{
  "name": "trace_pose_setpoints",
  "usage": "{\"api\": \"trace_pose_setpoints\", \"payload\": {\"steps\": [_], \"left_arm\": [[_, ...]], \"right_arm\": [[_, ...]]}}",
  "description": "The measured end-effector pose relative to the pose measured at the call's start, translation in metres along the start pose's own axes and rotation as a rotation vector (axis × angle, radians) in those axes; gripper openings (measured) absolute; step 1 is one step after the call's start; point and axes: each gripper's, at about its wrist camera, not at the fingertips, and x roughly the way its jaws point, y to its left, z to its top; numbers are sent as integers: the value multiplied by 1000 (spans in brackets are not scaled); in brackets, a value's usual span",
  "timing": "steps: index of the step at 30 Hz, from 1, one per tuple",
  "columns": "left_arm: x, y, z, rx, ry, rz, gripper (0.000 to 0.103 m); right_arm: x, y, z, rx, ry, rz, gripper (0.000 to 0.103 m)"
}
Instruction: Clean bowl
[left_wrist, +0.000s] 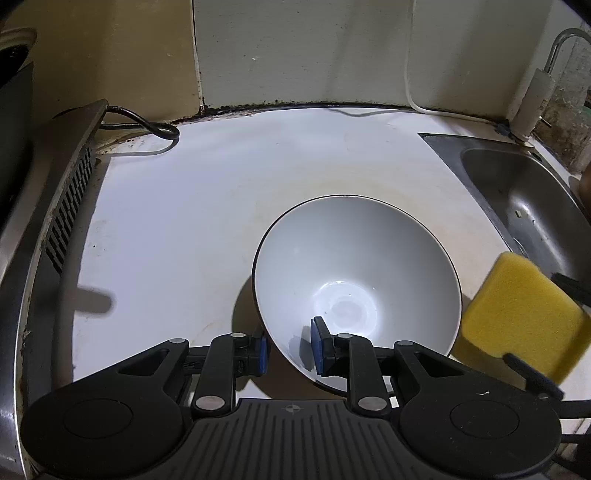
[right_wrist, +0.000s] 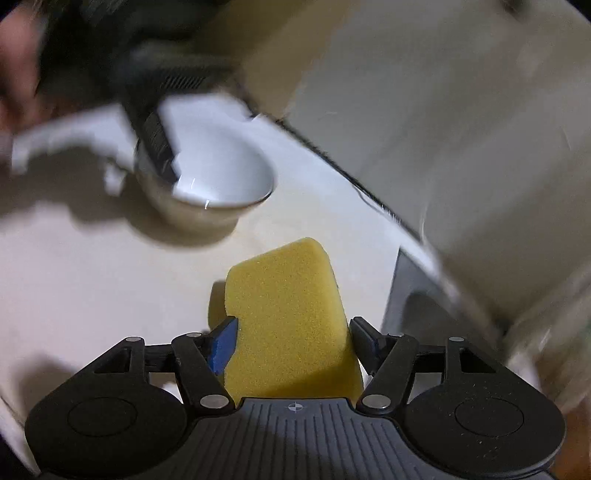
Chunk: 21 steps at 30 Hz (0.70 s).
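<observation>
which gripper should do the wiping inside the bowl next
Right. The right gripper is clamped on the yellow sponge, beside the white bowl. The left gripper grips the bowl's near rim, so it looks better kept steadying.

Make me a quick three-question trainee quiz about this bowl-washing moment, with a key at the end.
1. True or false: the left tongs clamp the rim of the white ceramic bowl, one pad inside and one outside.
2. What do the right tongs hold? A) yellow foam sponge B) cloth C) brush
3. Fill in: the stainless steel sink lies to the bowl's ____ in the left wrist view.

Key: 1 true; 2 A; 3 right.
</observation>
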Motion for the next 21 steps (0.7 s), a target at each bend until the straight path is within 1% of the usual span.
{"api": "trace_pose_setpoints", "payload": {"steps": [1, 2, 4, 6, 7, 8, 10, 11, 14, 16, 17, 19, 21], "left_arm": [[0, 0, 0, 0, 0, 0, 25], [0, 1, 0, -2, 1, -2, 25], [0, 2, 0, -5, 2, -4, 25], [0, 3, 0, -6, 3, -5, 25], [0, 3, 0, -6, 3, -5, 25], [0, 2, 0, -7, 3, -6, 25], [1, 2, 0, -8, 4, -7, 25], [1, 2, 0, -8, 4, -7, 25], [2, -1, 1, -7, 4, -7, 25], [3, -1, 1, -6, 5, -7, 25], [3, -2, 1, -5, 5, -6, 25], [3, -2, 1, -5, 6, -5, 25], [4, -4, 2, -4, 7, -3, 25]], "right_arm": [[-3, 10, 0, -68, -17, 15, 67], [-5, 13, 0, -85, -23, 22, 68], [-13, 19, 1, -111, -43, 89, 68], [-26, 8, 5, -12, -85, 249, 68], [-27, 6, 5, 5, -89, 277, 68], [-28, -5, 6, 80, -91, 397, 68], [-27, -14, 6, 147, -94, 467, 68], [-25, -19, 5, 184, -90, 478, 68], [-13, -29, 0, 224, -51, 440, 68], [4, -46, -11, 338, -8, 393, 71], [6, -48, -12, 356, -5, 386, 75], [8, -55, -16, 395, -30, 328, 90], [1, -60, -20, 373, -77, 237, 93]]}}
